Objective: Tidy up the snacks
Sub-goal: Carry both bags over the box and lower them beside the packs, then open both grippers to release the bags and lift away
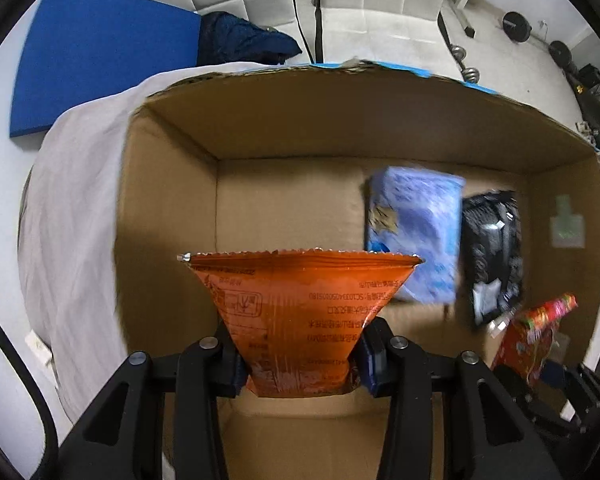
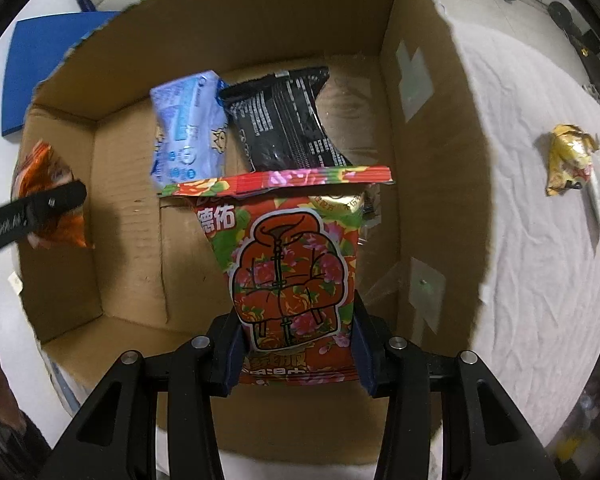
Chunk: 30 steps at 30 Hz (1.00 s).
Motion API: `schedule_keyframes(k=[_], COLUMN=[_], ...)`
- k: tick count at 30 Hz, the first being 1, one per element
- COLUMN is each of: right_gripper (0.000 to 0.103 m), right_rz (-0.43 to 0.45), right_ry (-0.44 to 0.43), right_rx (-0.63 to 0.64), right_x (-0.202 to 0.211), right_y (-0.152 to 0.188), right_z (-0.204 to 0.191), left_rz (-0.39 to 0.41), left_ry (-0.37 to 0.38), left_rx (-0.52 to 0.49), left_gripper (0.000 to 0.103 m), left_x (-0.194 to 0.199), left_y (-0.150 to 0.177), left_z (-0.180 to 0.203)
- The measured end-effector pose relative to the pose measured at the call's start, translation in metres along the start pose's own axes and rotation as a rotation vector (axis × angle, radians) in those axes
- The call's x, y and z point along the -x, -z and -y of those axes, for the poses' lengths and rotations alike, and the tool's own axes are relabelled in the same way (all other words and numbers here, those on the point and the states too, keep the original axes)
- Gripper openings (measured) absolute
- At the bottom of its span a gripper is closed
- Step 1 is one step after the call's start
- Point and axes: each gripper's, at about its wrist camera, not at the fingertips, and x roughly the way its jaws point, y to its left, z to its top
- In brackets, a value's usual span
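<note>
The left hand-held gripper [image 1: 300,364] is clenched on an orange snack bag [image 1: 300,316], hanging over the open cardboard box [image 1: 172,208]. The right hand-held gripper [image 2: 298,354] grips a red floral snack bag [image 2: 292,264] inside the same box — its top edge overlaps a black packet [image 2: 284,124]. A pale blue packet [image 2: 188,128] lies just beside the black one on the box floor. On the white cloth [image 2: 540,260] outside sits a crumpled yellow wrapper [image 2: 568,156].

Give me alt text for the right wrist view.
The right tool grips a red flowered snack bag over an open cardboard box. A blue packet and a black packet lie inside.
</note>
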Motion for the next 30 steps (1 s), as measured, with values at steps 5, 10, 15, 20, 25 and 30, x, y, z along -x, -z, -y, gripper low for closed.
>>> schedule_keyframes(k=[5, 10, 15, 20, 25, 30], right_gripper=[0.047, 0.047, 0.048, 0.058, 0.072, 0.089], right_rz=[-0.025, -0.047, -0.064, -0.079, -0.062, -0.032], right_ry=[0.025, 0.041, 0.054, 0.065, 0.057, 0.059], right_rx=[-0.011, -0.016, -0.013, 0.003, 0.016, 0.034], right_x=[-0.020, -0.033, -0.040, -0.037, -0.024, -0.009], right_y=[-0.011, -0.018, -0.022, -0.023, -0.024, -0.022], right_z=[-0.003, -0.005, -0.007, -0.016, -0.028, -0.037], left_rz=[-0.030, -0.052, -0.098, -0.098, -0.070, -0.001], left_ry=[-0.016, -0.020, -0.008, 0.019, 0.035, 0.034], left_rx=[-0.006, -0.010, 0.009, 0.051, 0.065, 0.055], left_gripper=[0.040, 0.040, 0.044, 0.047, 0.054, 0.089], left_x=[-0.021, -0.033, -0.041, -0.036, -0.018, 0.006], left_y=[-0.024, -0.040, -0.048, -0.053, -0.051, -0.038], left_z=[0.000, -0.001, -0.007, -0.014, -0.015, -0.016])
